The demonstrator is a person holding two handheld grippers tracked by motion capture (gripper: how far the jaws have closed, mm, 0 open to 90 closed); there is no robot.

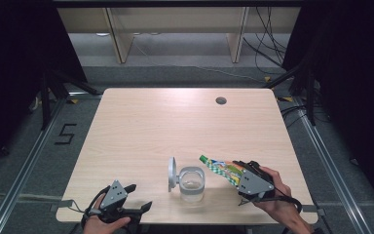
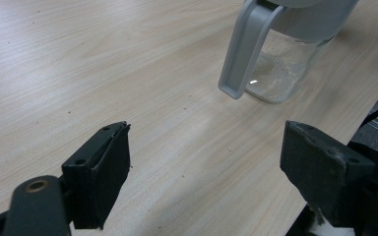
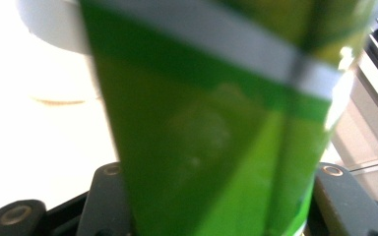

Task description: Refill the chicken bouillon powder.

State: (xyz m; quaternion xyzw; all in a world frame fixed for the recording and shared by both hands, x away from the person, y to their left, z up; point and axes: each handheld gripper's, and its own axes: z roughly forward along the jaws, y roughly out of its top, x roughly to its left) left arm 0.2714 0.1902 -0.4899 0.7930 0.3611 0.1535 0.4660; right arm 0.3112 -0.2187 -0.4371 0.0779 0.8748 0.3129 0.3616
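A clear glass jar [image 1: 192,184] with a grey rim and its grey hinged lid [image 1: 172,173] standing open sits near the table's front edge. My right gripper [image 1: 237,171] is shut on a green printed packet [image 1: 220,168], which tilts with its top corner over the jar's right side. In the right gripper view the packet [image 3: 216,128] sits between both jaws. My left gripper [image 1: 139,197] rests open at the front left, empty. In the left gripper view the jar [image 2: 288,59] stands ahead with a little pale powder at its bottom.
The wooden table [image 1: 175,126] has a round cable hole [image 1: 220,101] at the back right. The front edge runs close to both hands. Metal rails and cables lie on the floor around the table.
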